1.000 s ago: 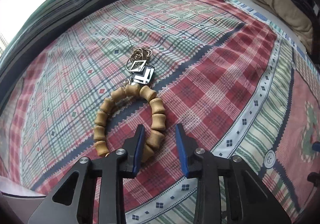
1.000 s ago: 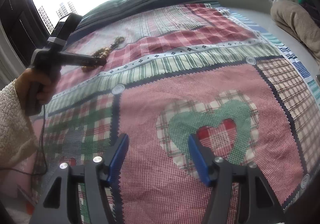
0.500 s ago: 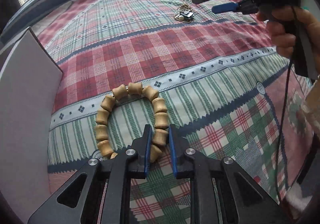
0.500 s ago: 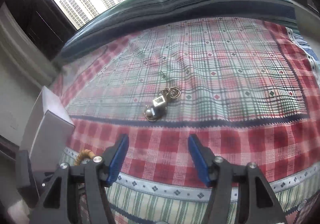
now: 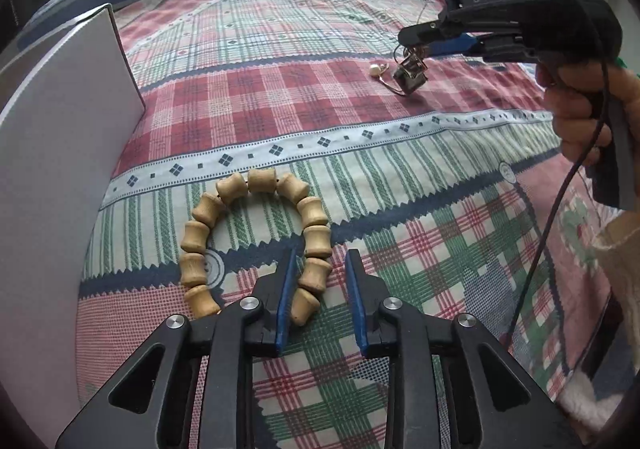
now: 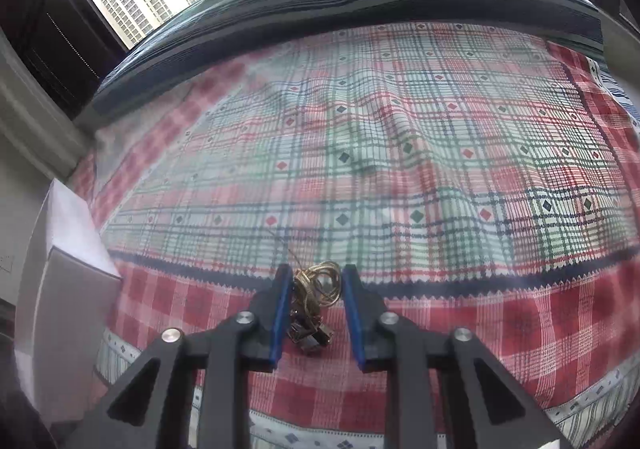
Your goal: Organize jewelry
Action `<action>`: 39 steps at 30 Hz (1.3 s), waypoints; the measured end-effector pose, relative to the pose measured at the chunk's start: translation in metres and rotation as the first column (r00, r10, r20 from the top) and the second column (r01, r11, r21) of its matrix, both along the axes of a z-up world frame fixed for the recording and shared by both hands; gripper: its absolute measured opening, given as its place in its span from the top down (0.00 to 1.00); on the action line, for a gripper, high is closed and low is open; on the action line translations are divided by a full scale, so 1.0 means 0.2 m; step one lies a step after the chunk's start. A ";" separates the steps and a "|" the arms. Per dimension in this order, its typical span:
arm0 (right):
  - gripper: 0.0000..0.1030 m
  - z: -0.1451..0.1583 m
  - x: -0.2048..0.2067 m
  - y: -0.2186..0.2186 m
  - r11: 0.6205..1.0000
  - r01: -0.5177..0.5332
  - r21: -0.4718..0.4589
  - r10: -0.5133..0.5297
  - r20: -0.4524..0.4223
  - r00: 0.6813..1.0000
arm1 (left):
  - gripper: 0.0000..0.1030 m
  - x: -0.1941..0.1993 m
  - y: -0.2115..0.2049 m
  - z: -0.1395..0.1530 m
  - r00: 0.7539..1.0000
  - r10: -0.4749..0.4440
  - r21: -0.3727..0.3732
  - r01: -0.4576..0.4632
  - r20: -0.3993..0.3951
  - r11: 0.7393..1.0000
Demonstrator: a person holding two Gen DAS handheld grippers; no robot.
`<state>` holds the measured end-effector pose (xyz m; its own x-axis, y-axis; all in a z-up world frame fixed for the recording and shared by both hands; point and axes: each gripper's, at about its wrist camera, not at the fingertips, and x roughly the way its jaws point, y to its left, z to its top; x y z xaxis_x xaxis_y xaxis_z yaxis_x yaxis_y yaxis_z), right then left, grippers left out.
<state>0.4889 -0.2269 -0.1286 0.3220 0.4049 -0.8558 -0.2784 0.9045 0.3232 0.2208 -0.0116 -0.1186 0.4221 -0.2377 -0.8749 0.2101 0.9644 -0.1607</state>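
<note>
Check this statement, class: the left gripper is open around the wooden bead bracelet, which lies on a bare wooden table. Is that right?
Not quite. The left gripper is open around the wooden bead bracelet, but the bracelet lies on a plaid patchwork bedspread, as the left wrist view shows.

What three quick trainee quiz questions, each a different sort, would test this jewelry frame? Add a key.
1. True or false: the left gripper is clamped shut on the wooden bead bracelet.
2. Multiple choice: what lies between the right gripper's fingers? A) a pearl alone B) the tangled gold chain with metal pendants C) nothing
3. Fill in: the tall thing beside the bracelet, at the left of the left wrist view, is a white ____.

Key:
1. False: its jaws are apart, with the bracelet's right side lying between them on the plaid bedspread.
2. B; the jaws are not closed on it.
3. box
</note>
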 end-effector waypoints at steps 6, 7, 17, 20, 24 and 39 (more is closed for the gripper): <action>0.72 0.07 -0.54 -0.08 0.984 -0.120 0.131 0.135 -0.110 0.985 | 0.39 -0.19 0.08 0.07 1.000 0.001 -0.052 0.001 0.030 0.999; 0.71 0.05 -0.62 -0.10 0.987 -0.115 0.113 0.129 -0.119 0.985 | 0.36 -0.23 0.10 0.09 1.000 0.000 -0.061 0.001 0.031 0.998; 0.41 0.10 -1.28 -0.45 0.994 0.104 -0.039 -0.100 0.091 0.991 | 0.29 -0.53 0.25 0.17 0.997 0.029 -0.070 -0.025 0.067 0.997; 0.40 0.08 -1.41 -0.49 0.986 0.142 -0.083 -0.134 0.097 0.986 | 0.29 -0.55 0.22 0.14 0.998 0.037 -0.085 -0.032 0.060 0.996; 0.40 0.07 -1.51 -0.41 0.984 0.094 -0.151 -0.078 0.103 0.992 | 0.29 -0.58 0.17 0.12 0.998 0.023 -0.070 -0.019 0.054 0.997; 0.31 0.00 -1.60 -0.23 0.967 0.029 -0.254 -0.002 0.108 0.994 | 0.16 -0.62 0.12 -0.03 0.998 0.036 0.061 -0.038 0.043 0.997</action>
<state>0.1680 -0.2729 -0.1293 0.4214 0.1722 -0.8904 -0.2839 0.9575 0.0508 0.0972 0.0124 -0.1253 0.4659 -0.1670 -0.8689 0.1794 0.9795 -0.0920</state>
